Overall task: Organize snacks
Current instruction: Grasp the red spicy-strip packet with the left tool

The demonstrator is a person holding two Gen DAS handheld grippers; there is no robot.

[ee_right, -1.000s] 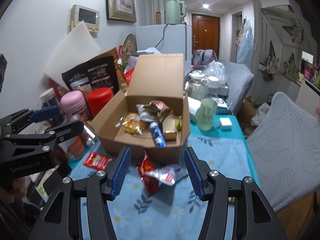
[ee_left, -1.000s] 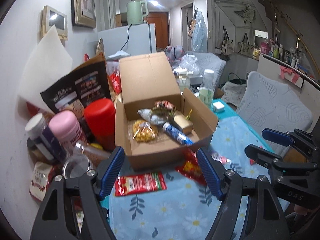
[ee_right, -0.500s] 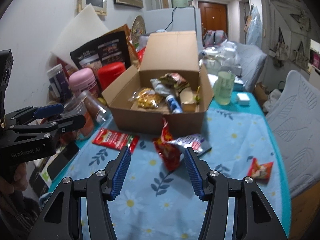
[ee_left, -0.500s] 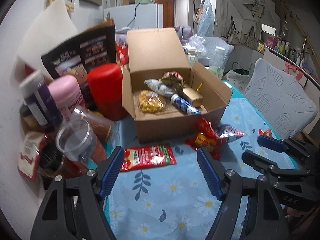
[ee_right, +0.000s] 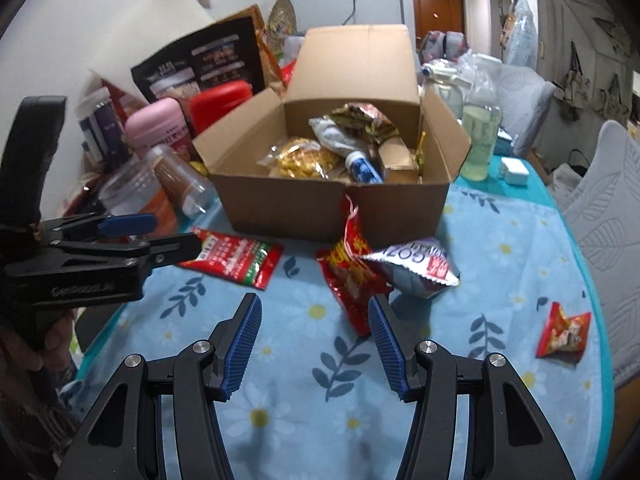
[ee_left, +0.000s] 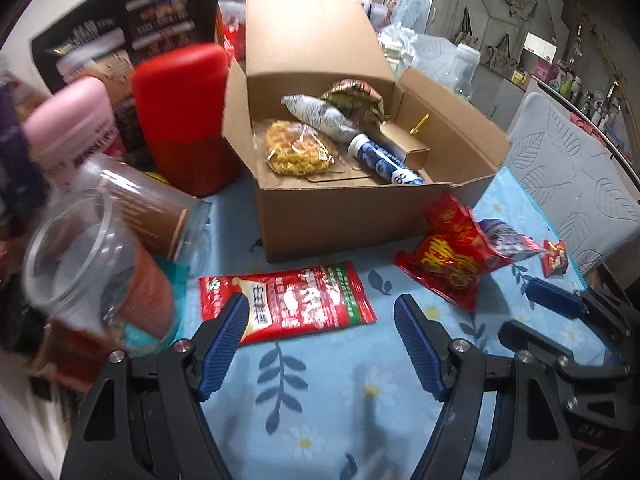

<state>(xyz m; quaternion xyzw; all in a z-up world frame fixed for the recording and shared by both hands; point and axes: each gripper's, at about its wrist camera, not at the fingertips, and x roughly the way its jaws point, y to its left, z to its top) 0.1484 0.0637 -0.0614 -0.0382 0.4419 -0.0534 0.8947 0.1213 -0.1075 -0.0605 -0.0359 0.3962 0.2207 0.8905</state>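
An open cardboard box (ee_left: 360, 216) (ee_right: 296, 208) holds several snacks on the blue flowered tablecloth. In front of it lies a flat red snack packet (ee_left: 292, 300) (ee_right: 236, 254). My left gripper (ee_left: 320, 332) hangs open just above that packet's near edge, nothing between its fingers. To the right lie a crumpled red bag (ee_left: 452, 260) (ee_right: 352, 276) and a silver packet (ee_right: 416, 268) beside it. My right gripper (ee_right: 314, 336) is open, its right fingertip close to the red bag. A small red packet (ee_right: 564, 330) (ee_left: 554, 258) lies alone at the right.
Left of the box crowd a red canister (ee_left: 184, 116), a pink-lidded jar (ee_left: 76, 124), clear plastic jars (ee_left: 92, 256) and a tall black snack bag (ee_right: 204, 64). Glass bottles (ee_right: 480, 128) stand right of the box. A grey cushioned chair (ee_right: 612, 216) borders the table's right side.
Both grippers have sunk toward the tablecloth and tilted down; the box and packets now look larger and closer. The jaws of both have kept their width.
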